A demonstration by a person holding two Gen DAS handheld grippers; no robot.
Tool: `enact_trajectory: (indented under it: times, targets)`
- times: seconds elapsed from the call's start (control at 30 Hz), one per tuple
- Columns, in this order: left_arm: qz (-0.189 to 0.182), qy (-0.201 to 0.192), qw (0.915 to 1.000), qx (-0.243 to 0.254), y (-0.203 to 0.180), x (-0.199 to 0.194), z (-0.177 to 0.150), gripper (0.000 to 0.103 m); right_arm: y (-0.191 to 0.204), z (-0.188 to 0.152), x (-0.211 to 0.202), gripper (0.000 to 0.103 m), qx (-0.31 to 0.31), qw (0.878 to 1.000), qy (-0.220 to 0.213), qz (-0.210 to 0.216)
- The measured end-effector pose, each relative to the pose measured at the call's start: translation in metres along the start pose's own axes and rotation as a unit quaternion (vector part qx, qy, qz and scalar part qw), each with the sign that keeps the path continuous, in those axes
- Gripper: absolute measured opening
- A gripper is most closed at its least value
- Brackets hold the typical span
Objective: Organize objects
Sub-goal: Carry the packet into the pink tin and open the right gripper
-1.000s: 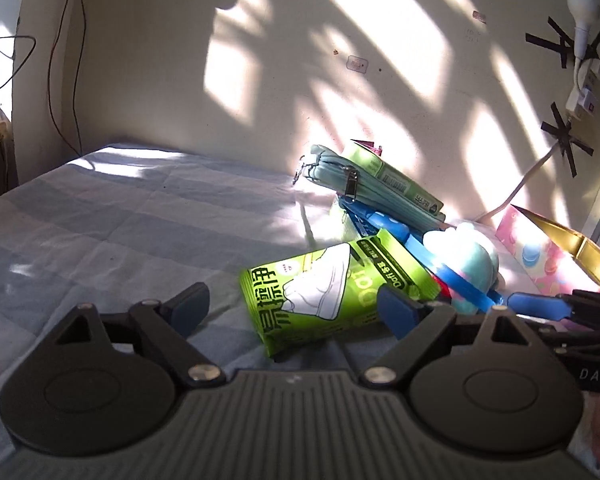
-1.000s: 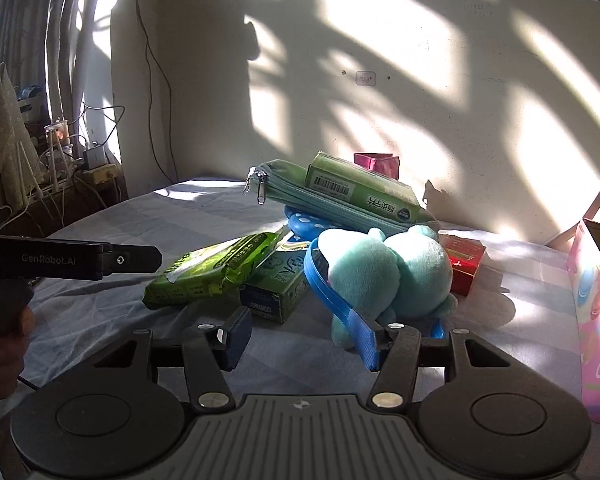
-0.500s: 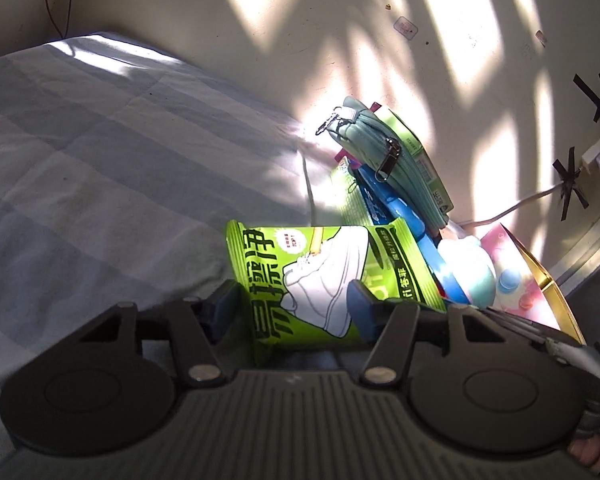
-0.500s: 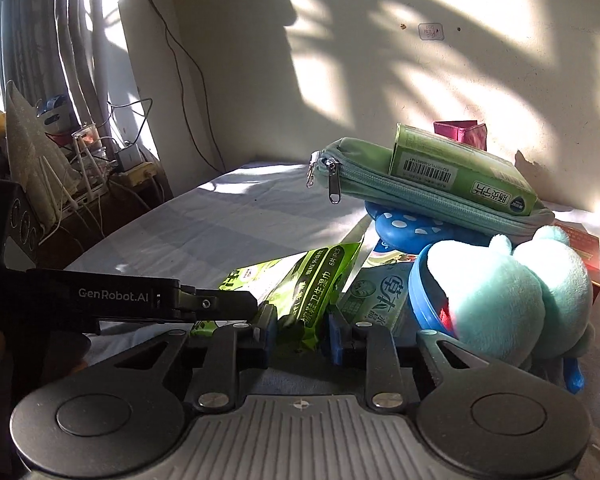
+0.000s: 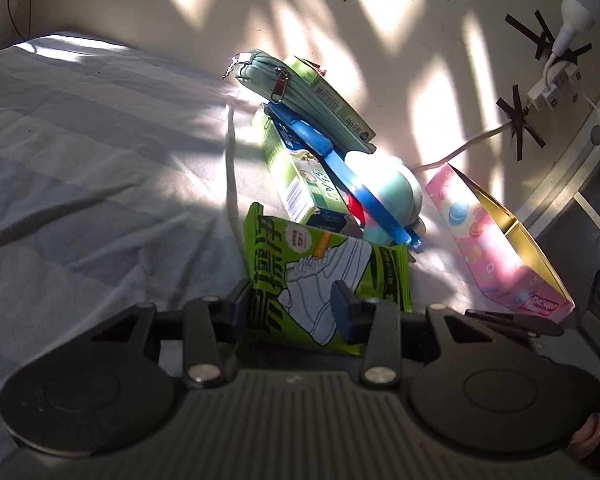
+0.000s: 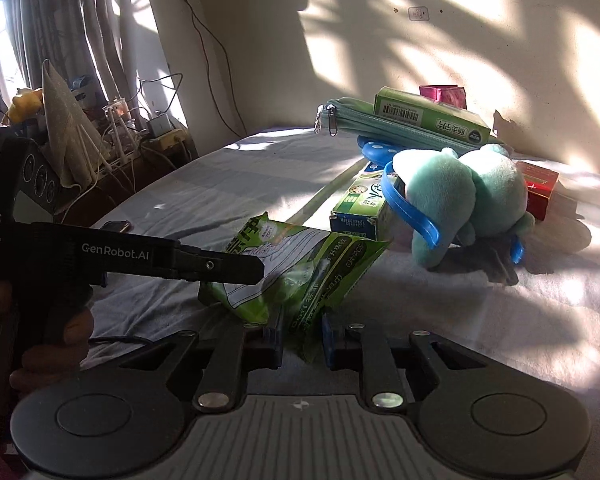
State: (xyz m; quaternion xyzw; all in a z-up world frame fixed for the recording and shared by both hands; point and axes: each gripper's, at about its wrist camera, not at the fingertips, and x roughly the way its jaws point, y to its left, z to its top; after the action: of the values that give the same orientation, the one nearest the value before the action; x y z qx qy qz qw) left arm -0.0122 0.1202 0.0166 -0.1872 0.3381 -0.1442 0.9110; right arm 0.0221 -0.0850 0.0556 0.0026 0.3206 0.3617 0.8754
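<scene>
Both grippers clamp one green wipes packet point(image 5: 324, 292), apparently lifted just in front of the plush toy point(image 6: 464, 192): left gripper point(image 5: 292, 308) and right gripper point(image 6: 300, 336) must next agree who releases.

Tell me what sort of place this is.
Probably a bedroom in a home: the things lie on a striped bed sheet against a plain wall, with curtains by a window and a plush toy in the pile.

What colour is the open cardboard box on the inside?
Gold inside the pink macaron-print cardboard box; left wrist view shows it best.
</scene>
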Motion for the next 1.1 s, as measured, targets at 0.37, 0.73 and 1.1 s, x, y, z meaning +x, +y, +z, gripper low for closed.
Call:
enact_trajectory:
  times: [0.37,0.73,1.1]
  targets:
    - [-0.049,-0.009,0.9937,0.100,-0.100,0.022,0.018,0.044,-0.045,-0.017,-0.088,0.015,0.047,0.991,-0.111,-0.057]
    - [-0.122,-0.022,0.9686,0.215,-0.226,0.093,0.041,0.044,-0.129,-0.020,-0.171,0.015,0.094,0.953,-0.232,-0.170]
    - [-0.146,0.027,0.9585,0.244,-0.298,0.185,0.031,0.045,-0.219,-0.033,-0.192,0.015,0.147,0.922,-0.241,-0.266]
